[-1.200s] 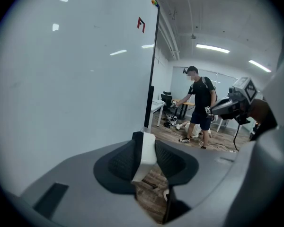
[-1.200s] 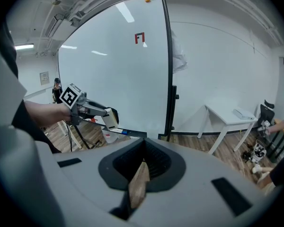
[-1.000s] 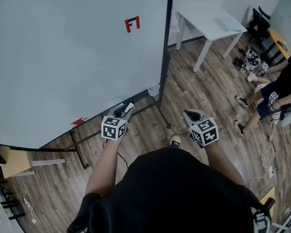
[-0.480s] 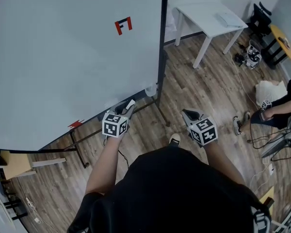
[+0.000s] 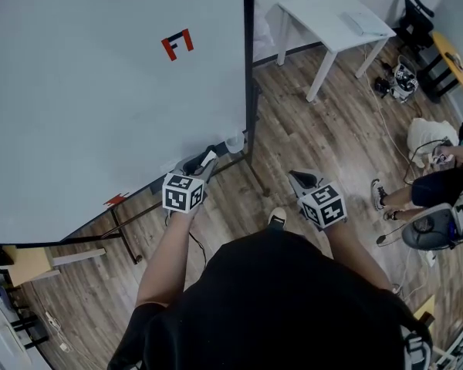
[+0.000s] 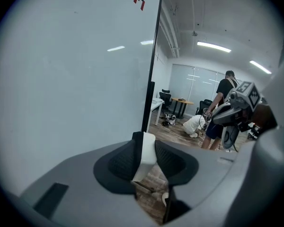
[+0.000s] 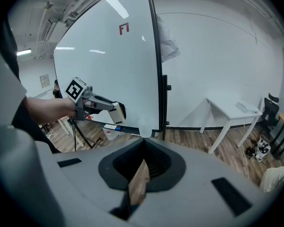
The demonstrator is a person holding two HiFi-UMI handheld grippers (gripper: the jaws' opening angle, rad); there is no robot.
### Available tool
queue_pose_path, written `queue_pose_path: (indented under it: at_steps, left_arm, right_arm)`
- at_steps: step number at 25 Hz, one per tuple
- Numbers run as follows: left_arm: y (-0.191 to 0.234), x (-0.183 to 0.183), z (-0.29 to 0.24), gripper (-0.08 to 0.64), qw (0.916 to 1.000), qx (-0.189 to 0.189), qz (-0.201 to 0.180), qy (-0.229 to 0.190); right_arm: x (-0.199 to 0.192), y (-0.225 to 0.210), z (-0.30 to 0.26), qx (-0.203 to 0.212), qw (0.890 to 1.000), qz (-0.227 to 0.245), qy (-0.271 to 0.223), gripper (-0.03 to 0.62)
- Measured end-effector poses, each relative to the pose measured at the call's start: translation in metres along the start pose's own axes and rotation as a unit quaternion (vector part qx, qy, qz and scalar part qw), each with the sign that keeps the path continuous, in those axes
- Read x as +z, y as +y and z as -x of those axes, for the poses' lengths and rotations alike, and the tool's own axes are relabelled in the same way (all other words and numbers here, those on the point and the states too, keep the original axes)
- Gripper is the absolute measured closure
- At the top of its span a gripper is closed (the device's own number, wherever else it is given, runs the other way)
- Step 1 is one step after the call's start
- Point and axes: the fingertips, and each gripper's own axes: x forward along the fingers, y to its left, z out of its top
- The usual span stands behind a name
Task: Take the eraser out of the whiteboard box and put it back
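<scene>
While my left forearm (image 5: pixel 163 257) stretches toward the whiteboard's (image 5: pixel 100 91) lower edge, the left gripper's (image 5: pixel 201 164) fingers (image 6: pixel 116 162) clamp the white eraser (image 6: pixel 144 154) just short of the translucent whiteboard box (image 5: pixel 234 142) at the board's corner, and my right gripper (image 5: pixel 299 181) hangs alongside over the wood floor (image 5: pixel 316 137), fingers pressed together on nothing.

Black shirt (image 5: pixel 278 299), grey left gripper (image 5: pixel 207 160), grey right gripper (image 5: pixel 298 179)

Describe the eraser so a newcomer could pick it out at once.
Find the big whiteboard and go to its lower right corner, where the left gripper hovers. The eraser is the small white block clamped between that gripper's jaws, held in the air, unlike the translucent box sitting at the board's corner.
</scene>
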Motion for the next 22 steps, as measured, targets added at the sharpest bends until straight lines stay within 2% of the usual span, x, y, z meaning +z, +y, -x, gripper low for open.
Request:
queue_pose_path:
  at_steps: [22]
  left_arm:
    - [0.001,0.042,-0.064,0.420,0.9998,-0.002,-0.014,0.013]
  right_arm:
    - [0.009,-0.055,-0.025,0.023,1.000,-0.003,0.011,0.597]
